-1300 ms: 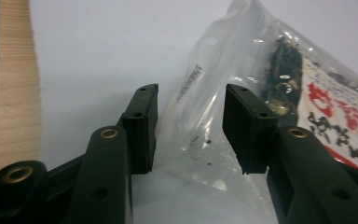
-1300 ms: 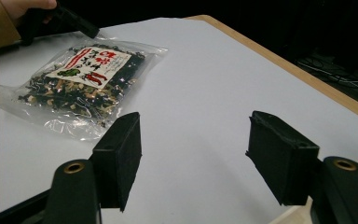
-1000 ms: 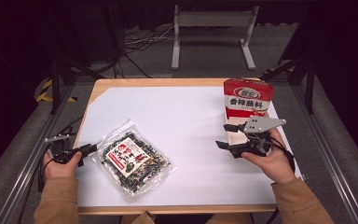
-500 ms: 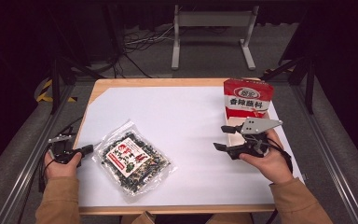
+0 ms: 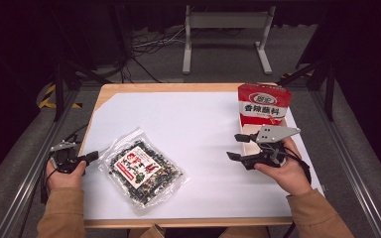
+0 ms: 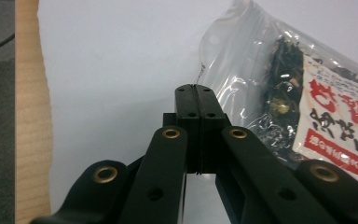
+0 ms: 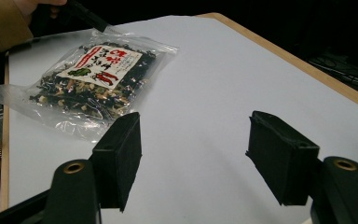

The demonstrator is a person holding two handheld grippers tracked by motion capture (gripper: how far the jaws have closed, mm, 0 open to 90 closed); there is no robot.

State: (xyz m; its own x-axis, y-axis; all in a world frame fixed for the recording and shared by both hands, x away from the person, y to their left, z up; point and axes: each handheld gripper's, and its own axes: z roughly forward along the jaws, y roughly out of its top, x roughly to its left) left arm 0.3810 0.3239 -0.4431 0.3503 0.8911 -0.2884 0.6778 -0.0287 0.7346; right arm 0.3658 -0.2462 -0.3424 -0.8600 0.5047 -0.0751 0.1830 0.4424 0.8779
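White surface (image 5: 193, 124): red box (image 5: 263, 104) at far right w/ white label reading 香辣蘸料; clear bag (image 5: 143, 168) of dark dried mix at near left, red-white label, text too small to read. Left tool (image 5: 93, 156) jaws pressed together at bag's edge, can't tell if film is pinched. Right tool (image 5: 237, 147) spread, empty, nr box.

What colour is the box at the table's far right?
The box is red with a white band of dark characters, clearest in the high view.

Your clear plastic bag of dried mix (image 5: 141, 169) lies at the table's (image 5: 198, 124) front left. The red printed carton (image 5: 263, 105) stands at the far right, well apart.
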